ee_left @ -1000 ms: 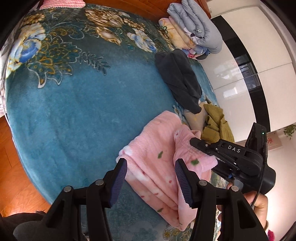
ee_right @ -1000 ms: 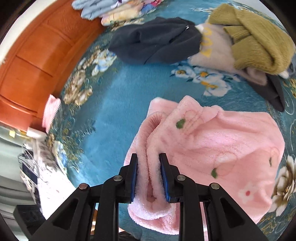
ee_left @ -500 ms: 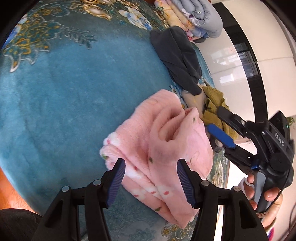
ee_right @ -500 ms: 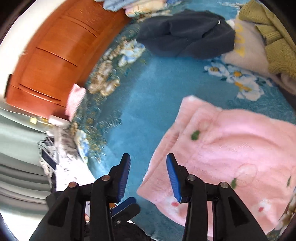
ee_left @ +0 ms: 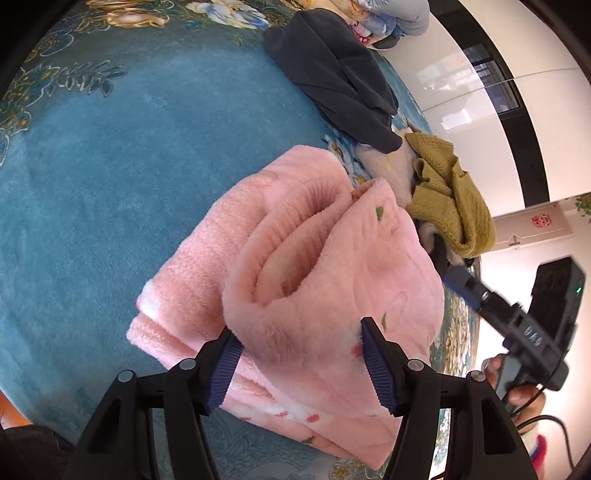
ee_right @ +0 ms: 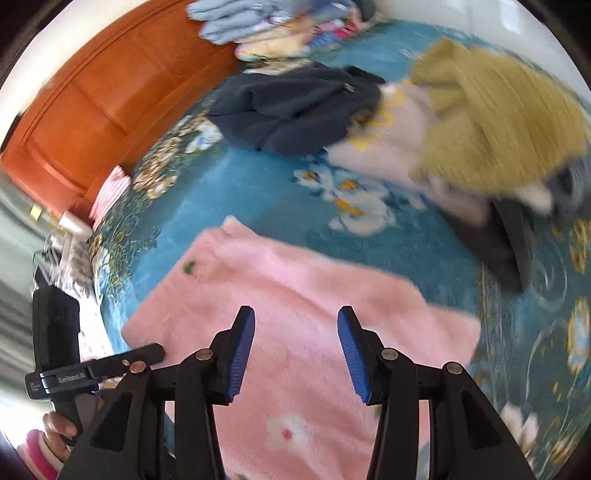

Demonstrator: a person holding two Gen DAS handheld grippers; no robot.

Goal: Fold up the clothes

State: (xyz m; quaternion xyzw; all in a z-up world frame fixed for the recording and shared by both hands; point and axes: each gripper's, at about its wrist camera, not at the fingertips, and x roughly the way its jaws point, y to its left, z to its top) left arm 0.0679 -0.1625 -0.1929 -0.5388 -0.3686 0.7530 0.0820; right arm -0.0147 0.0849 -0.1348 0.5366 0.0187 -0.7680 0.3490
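Note:
A pink fleece garment (ee_left: 306,280) lies folded in a thick bundle on the blue flowered blanket (ee_left: 110,166). My left gripper (ee_left: 301,365) is open, its fingers on either side of the bundle's near end, not closed on it. My right gripper (ee_right: 295,350) is open and empty above the flat pink top (ee_right: 295,295). The right gripper also shows in the left wrist view (ee_left: 480,295), at the bundle's right edge.
A dark navy garment (ee_left: 340,81), a cream one (ee_right: 391,147) and an olive knitted sweater (ee_left: 450,195) lie in a heap beyond the pink bundle. Folded bedding (ee_right: 266,33) is stacked at the far end. An orange wooden headboard (ee_right: 92,103) stands to the left.
My right gripper let go of the pink fold, opened and drew back to the bundle's right side. My left gripper moved in closer around the bundle's near end.

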